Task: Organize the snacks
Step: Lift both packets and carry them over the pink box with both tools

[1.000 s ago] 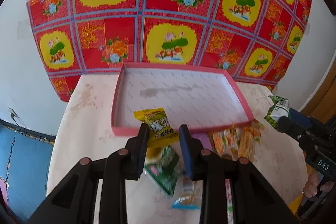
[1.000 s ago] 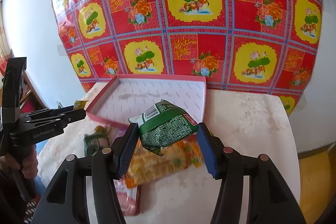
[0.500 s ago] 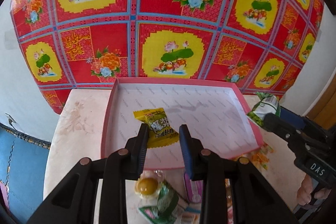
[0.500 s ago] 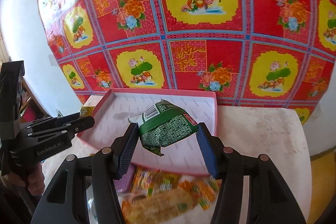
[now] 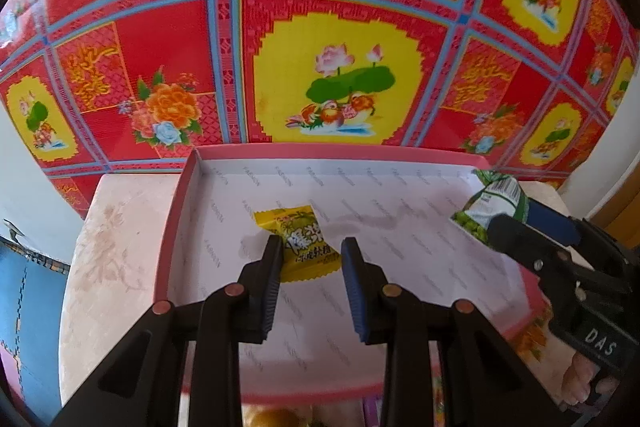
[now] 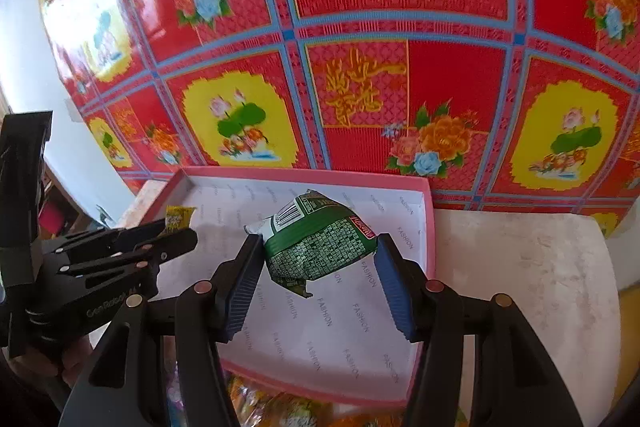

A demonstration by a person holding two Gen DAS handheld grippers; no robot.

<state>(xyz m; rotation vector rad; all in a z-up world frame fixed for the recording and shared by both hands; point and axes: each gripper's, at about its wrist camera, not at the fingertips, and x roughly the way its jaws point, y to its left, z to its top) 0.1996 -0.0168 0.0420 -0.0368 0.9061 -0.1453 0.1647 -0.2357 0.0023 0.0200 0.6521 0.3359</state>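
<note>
My left gripper (image 5: 311,251) is shut on a yellow snack packet (image 5: 300,243) and holds it over the left half of the pink-rimmed white box tray (image 5: 176,219). My right gripper (image 6: 316,251) is shut on a green snack packet (image 6: 320,247) and holds it over the right half of the same tray (image 6: 430,227). The right gripper with the green packet (image 5: 492,207) shows at the right of the left wrist view. The left gripper with the yellow packet (image 6: 178,217) shows at the left of the right wrist view.
The tray sits on a pale marbled table (image 5: 112,251) against a red and yellow floral cloth (image 5: 328,83) on the wall. Several loose snack packets (image 6: 280,407) lie on the table in front of the tray's near rim.
Both grippers have moved forward from above the loose snacks to over the tray, each still holding its packet. The tray fills more of both views.
</note>
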